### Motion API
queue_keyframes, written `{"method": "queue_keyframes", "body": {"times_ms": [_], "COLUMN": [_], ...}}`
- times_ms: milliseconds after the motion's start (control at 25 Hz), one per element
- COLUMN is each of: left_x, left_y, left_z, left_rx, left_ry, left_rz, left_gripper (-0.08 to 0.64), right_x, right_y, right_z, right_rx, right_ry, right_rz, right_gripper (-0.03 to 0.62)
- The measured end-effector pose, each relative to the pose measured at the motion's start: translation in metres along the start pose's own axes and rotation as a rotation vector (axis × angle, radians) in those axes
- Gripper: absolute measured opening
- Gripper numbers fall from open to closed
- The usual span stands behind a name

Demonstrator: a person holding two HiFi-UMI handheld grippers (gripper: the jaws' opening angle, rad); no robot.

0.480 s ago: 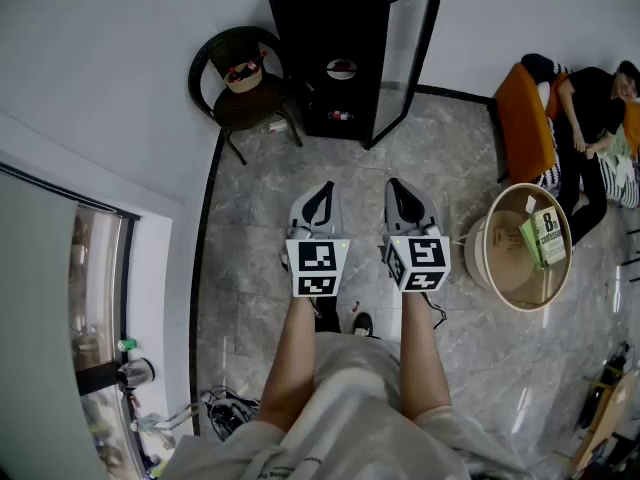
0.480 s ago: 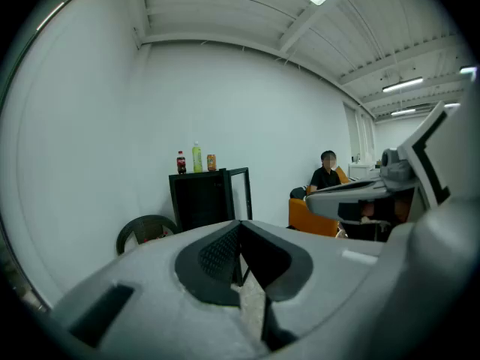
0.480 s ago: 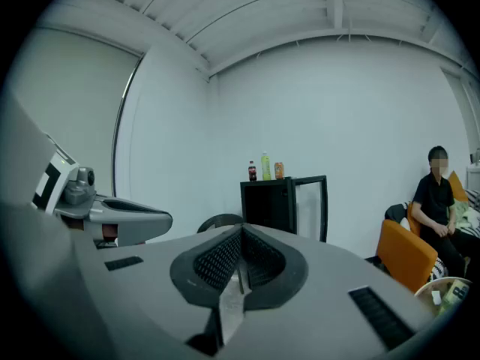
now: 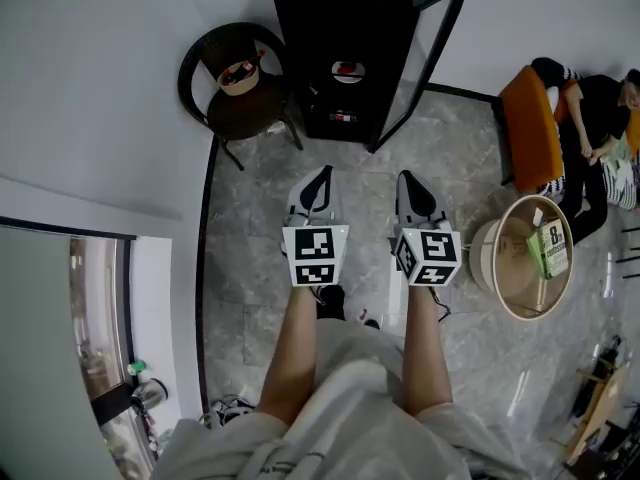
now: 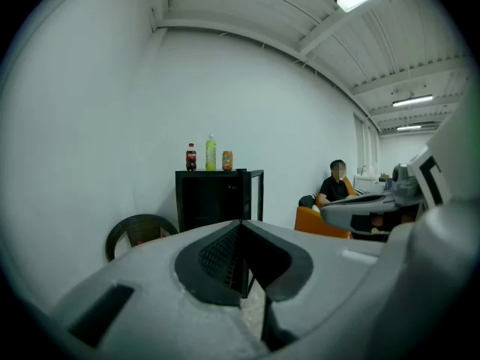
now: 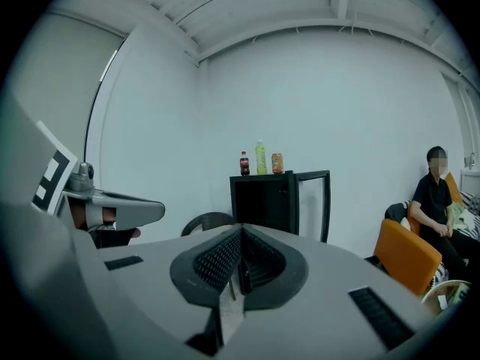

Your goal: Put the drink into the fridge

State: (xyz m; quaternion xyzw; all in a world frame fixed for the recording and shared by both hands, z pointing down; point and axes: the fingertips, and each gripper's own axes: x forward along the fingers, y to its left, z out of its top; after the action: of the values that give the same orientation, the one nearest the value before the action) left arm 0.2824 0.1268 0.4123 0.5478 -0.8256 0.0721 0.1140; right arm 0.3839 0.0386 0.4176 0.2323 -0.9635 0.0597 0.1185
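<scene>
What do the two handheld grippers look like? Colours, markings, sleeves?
Both alike: left gripper and right gripper are pale grey tapering shells with black ribbed pads, each carrying a white cube of black square markers. Forearms unsleeved; light grey top.

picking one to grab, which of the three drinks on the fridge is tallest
The middle one, the yellow-green bottle; it rises above the dark cola bottle and the short orange can beside it.

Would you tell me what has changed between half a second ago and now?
The person has edged toward the fridge, which looks slightly larger in the head view. Nothing was grasped or released. The left gripper and right gripper stay shut, empty and side by side; the three drinks remain on top of the fridge.
</scene>
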Motion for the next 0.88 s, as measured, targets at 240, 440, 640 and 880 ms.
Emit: {"method": "queue_keyframes", "body": {"times_ms": [240,440,640,880], "left_x": [0.043,0.065,0.095,0.127], "left_y": [0.033,0.041,0.04,0.056], "left_z": [0.011,0.013,0.011,0.016], "left_rx": [-0.015,0.012,0.007,0.002], "left_ry": [-0.001,0.005,0.02,0.026], "left_rz": [-0.085,-0.101,-0.118,-0.107], "left_gripper": [0.009,0.009,0.009,0.009], "right_x": [0.052,0.079,0.094,0.133], "right_y": [-0.004,-0.014,-0.034,-0.045], "right_z": [0.013,0.012,0.016,0.027], "right_rx": [0.017,0.043,0.033,0.055], "right_ry": [-0.008,-0.01,-0.008,-0.029], "right_rz": [-0.068,-0.087,-0.109,-0.108], "right_gripper": [0.006,0.006,0.006,0.006]}}
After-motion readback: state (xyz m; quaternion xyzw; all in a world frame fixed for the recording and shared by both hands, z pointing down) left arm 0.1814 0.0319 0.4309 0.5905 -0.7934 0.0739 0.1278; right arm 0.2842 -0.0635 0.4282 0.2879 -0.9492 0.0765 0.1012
